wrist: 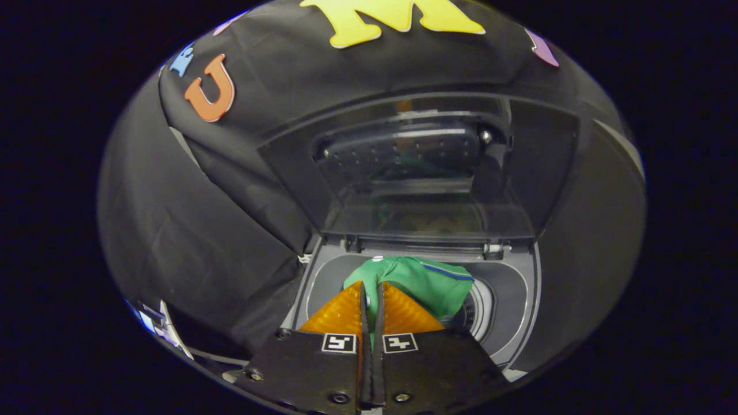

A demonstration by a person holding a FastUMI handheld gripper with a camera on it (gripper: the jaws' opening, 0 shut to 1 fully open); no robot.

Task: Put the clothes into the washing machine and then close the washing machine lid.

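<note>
A green garment (429,282) with a thin blue stripe hangs from my gripper (372,288), whose two fingers are shut on a fold of it. It hangs over the round opening (507,300) of the top-loading washing machine, just above the drum. Beyond the fingers the machine's dark translucent lid (421,167) stands upright, open, and faintly mirrors the green cloth. Part of the metal drum wall (478,311) shows to the right of the garment.
The grey top panel (323,271) of the washer rings the opening. Black booth cloth (190,230) drapes close on the left and behind the lid. A pale edge of something (158,323) shows low on the left.
</note>
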